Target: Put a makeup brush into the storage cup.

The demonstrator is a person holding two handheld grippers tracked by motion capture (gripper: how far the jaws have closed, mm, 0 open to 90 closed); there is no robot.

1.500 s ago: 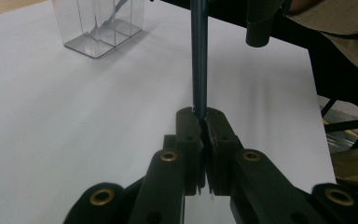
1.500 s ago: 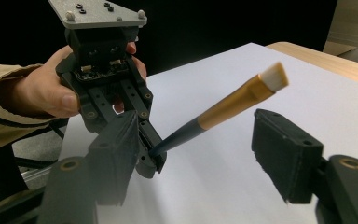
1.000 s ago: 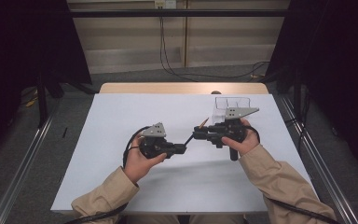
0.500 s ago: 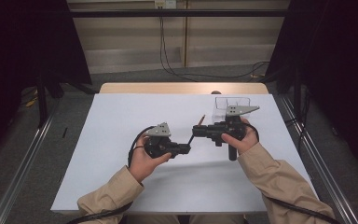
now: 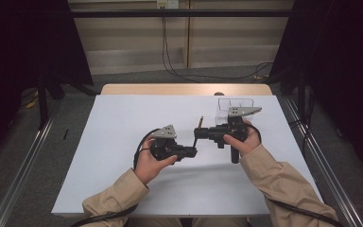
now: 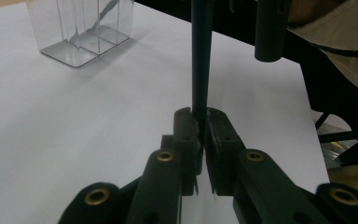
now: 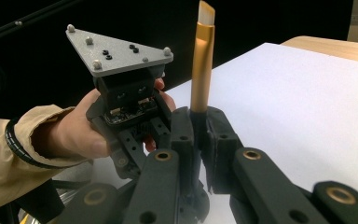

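Both grippers clamped one slim makeup brush with a gold ferrule and dark handle [image 7: 201, 70] above the white table [image 5: 123, 123]: right gripper [image 5: 199, 134] below the ferrule, left gripper [image 5: 192, 151] on the handle, whose middle was hidden. Since earlier, the left gripper had moved right to meet it. A clear plastic divided box [image 6: 81, 28] stood cropped.

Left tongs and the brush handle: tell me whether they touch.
Touching. In the left gripper view the left tongs are shut on the dark brush handle, which rises from between both pads with no gap.
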